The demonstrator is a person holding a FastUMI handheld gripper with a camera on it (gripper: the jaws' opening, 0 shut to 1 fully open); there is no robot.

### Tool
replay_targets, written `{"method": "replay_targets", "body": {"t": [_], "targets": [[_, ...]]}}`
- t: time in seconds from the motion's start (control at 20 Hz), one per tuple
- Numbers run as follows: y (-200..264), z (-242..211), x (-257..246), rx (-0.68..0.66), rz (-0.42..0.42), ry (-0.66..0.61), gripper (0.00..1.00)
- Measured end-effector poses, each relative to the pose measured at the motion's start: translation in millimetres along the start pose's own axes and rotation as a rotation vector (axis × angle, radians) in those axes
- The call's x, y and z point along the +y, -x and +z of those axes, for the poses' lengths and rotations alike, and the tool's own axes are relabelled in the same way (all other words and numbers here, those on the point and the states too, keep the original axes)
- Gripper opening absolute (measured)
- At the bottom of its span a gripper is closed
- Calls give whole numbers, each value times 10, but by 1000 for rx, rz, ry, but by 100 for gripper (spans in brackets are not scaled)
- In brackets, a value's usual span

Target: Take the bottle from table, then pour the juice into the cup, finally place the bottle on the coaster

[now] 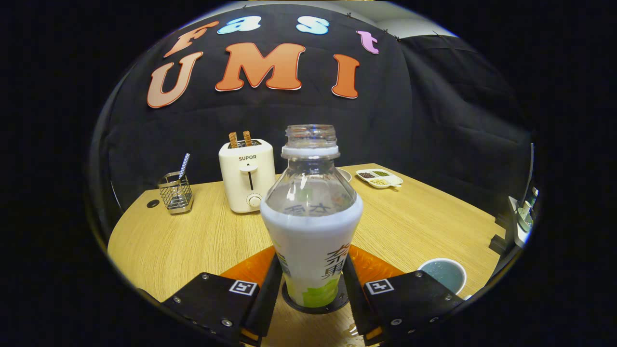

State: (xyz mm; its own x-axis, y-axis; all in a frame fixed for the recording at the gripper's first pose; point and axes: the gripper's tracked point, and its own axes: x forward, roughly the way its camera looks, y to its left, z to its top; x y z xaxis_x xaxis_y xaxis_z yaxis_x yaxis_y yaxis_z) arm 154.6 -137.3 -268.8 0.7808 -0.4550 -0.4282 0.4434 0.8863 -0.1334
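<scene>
An uncapped clear bottle (312, 217) with a white and green label stands upright between my fingers, its base on a dark round coaster (337, 303). My gripper (312, 282) has a finger against each side of the bottle's lower body. The bottle's clear upper part looks empty of liquid. A white cup (443, 273) with a bluish inside stands on the wooden table (193, 241), to the right of my right finger and close to the table's near edge.
Beyond the bottle stands a cream toaster (247, 176) with two slices sticking up. A wire holder (176, 193) with a utensil is to its left. A white divided dish (380, 178) of grains lies far right; a bowl rim shows behind the bottle.
</scene>
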Motion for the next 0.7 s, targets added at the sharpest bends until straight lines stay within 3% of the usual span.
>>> {"method": "replay_targets", "body": {"t": [0.2, 0.4, 0.7], "targets": [[138, 100, -32, -20, 11, -42, 70], [373, 319, -54, -55, 25, -31, 96], [1055, 948, 16, -149, 93, -21, 97]]}}
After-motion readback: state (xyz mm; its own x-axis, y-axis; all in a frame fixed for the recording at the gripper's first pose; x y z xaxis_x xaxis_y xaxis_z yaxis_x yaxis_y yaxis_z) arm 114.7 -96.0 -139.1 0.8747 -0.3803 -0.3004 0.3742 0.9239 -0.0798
